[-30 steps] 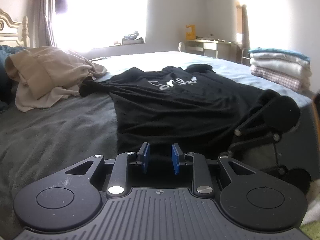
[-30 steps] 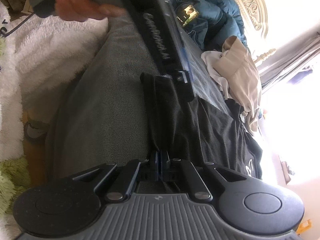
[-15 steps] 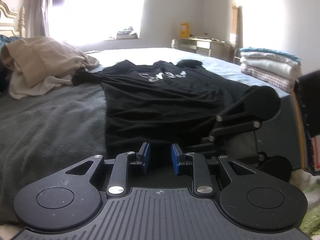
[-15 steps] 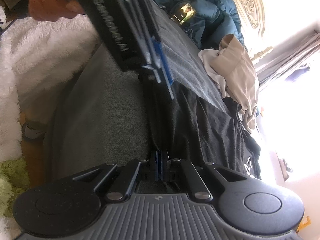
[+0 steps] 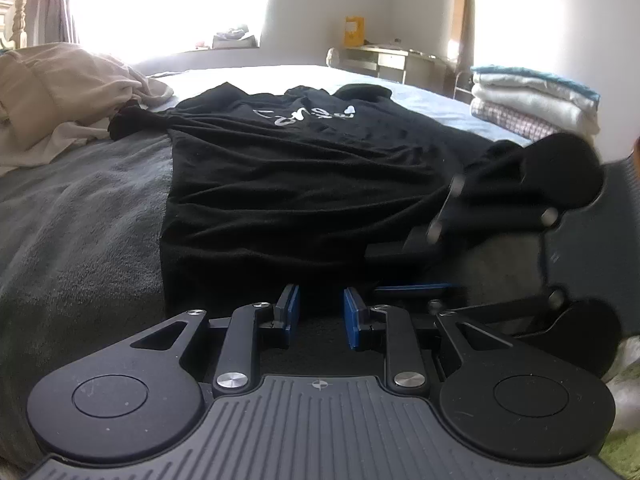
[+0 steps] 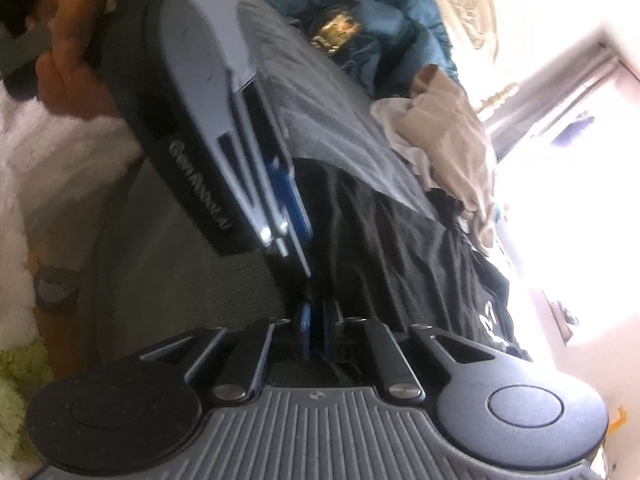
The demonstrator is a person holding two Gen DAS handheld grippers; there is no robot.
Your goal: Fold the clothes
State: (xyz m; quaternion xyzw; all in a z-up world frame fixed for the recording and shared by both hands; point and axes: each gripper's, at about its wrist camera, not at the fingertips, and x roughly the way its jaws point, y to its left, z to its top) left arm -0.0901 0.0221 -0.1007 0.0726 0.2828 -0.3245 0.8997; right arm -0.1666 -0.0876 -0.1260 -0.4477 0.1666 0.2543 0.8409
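We see the black T-shirt (image 5: 304,168) spread unfolded to the bed's near edge (image 5: 80,240), folded stack (image 5: 532,100) at the far-right edge; right gripper (image 6: 319,330) pinches its hem, left gripper (image 5: 319,316) gapes narrowly, empty.

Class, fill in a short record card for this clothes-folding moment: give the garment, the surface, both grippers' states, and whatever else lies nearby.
garment: black T-shirt, spread flat, white print near its far end
surface: bed with grey blanket
left gripper: open, at the shirt's near hem, holding nothing
right gripper: shut on the shirt's hem edge
nearby left: crumpled beige garment
nearby right: stack of folded laundry
fold progress: shirt not yet folded
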